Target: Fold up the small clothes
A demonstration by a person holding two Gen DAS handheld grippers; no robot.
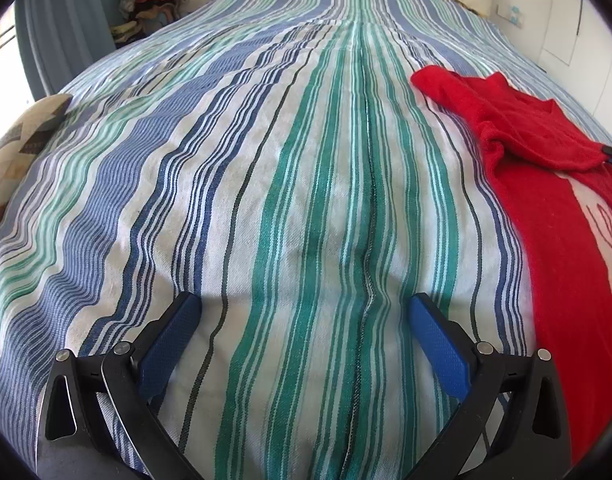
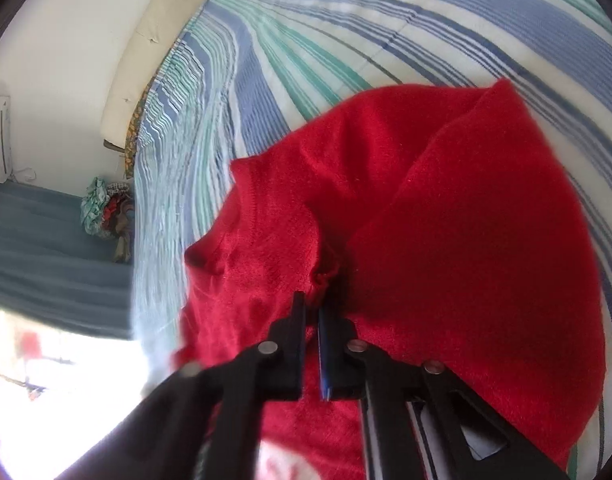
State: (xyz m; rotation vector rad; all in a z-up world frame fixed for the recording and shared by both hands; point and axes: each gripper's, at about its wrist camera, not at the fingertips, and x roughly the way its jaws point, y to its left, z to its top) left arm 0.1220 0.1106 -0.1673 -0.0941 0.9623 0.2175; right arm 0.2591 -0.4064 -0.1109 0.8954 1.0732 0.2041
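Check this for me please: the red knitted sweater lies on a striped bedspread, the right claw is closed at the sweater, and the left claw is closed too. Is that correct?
Not quite. The left claw is open over the striped bedspread, nothing between its blue pads, as the left wrist view shows. The rest holds: the red knitted sweater lies on the bedspread and the right claw is closed at it.

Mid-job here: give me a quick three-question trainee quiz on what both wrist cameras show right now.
1. True or false: the left gripper is closed on the red sweater.
2. Which gripper has a bunch of sweater fabric at its fingertips? A) left B) right C) both
3. Fill in: the sweater lies on a ______ bedspread.

Key:
1. False. Its jaws stand wide apart over bare bedspread, with the sweater off to its right.
2. B. The right gripper has its jaws nearly together, pinching a bunched fold of the sweater.
3. Striped (blue, green and white).
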